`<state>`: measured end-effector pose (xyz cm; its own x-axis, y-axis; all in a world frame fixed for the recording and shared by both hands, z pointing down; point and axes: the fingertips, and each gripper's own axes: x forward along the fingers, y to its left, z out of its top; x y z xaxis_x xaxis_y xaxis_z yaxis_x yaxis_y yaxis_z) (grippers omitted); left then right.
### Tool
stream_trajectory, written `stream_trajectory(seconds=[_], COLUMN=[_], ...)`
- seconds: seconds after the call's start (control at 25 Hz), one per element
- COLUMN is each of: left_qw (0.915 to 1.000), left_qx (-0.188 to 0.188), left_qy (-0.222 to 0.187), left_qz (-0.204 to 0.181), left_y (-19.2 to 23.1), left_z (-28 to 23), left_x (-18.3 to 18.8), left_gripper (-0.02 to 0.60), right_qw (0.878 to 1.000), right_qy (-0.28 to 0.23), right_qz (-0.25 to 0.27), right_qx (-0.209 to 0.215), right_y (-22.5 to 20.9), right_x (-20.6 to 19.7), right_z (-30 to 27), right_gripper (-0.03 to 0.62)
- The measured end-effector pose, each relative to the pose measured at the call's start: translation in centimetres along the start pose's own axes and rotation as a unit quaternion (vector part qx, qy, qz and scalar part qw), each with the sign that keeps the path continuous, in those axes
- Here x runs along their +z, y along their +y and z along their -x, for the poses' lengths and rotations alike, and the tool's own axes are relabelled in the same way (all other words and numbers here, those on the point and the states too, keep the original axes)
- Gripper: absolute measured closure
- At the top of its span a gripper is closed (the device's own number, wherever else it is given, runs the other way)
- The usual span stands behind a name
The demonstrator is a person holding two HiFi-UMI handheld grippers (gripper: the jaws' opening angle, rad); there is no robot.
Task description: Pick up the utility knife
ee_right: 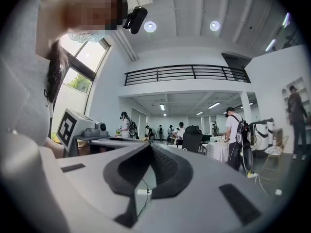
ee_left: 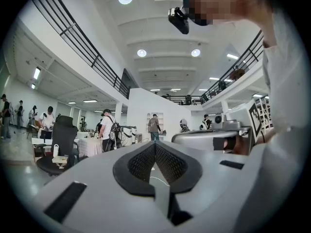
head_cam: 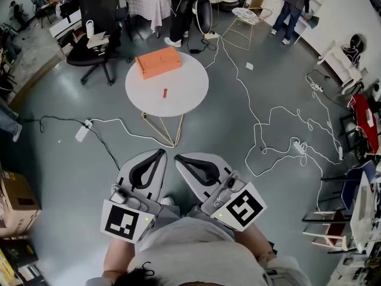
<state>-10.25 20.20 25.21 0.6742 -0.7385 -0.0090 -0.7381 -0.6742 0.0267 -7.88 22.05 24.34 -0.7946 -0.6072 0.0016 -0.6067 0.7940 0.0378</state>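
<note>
Judging from how things lie, nothing of the pick-up is yet done: the left tool (head_cam: 161, 152) and right tool (head_cam: 178, 158) are held empty with jaws together, while the small red utility knife (head_cam: 165, 92) is seen untouched on the round worktop (head_cam: 191, 95), well ahead of both.
</note>
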Motion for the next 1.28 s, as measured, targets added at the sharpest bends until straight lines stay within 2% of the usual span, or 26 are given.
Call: stream_trajectory(seconds=[0.2,0.32,0.52,0.64,0.92,1.28], left_qw=[0.9999,0.9999,0.9995,0.9995,0.9985,0.9930], left_qx=[-0.010,-0.015,-0.018,-0.008,0.025,0.084], left_qy=[0.005,0.006,0.017,0.018,0.027,0.052], left_qz=[0.001,0.003,0.017,0.024,0.041,0.065], left_y=[2.2,3.4,4.9,6.2,9.5,14.0], left_z=[0.3,-0.1,-2.4,-4.7,-11.8,-21.7], left_x=[-0.7,-1.2,-2.3,-2.9,-4.4,-6.7], left_gripper=[0.571,0.571,0.571,0.571,0.571,0.569], right_qw=[1.000,1.000,0.999,0.998,1.000,0.999], right_qy=[-0.001,-0.024,-0.017,-0.010,-0.004,-0.006], right_qz=[0.000,-0.010,-0.017,-0.026,-0.022,-0.027], right_qx=[-0.010,-0.018,-0.045,-0.051,-0.016,0.045], right_y=[0.1,-0.5,-3.8,-6.5,-14.4,-24.5], right_x=[-0.7,-0.5,-1.1,-2.0,-2.8,-2.7], right_z=[-2.1,-2.9,-3.6,-4.1,-6.5,-8.8], right_gripper=[0.586,0.586,0.586,0.585,0.585,0.585])
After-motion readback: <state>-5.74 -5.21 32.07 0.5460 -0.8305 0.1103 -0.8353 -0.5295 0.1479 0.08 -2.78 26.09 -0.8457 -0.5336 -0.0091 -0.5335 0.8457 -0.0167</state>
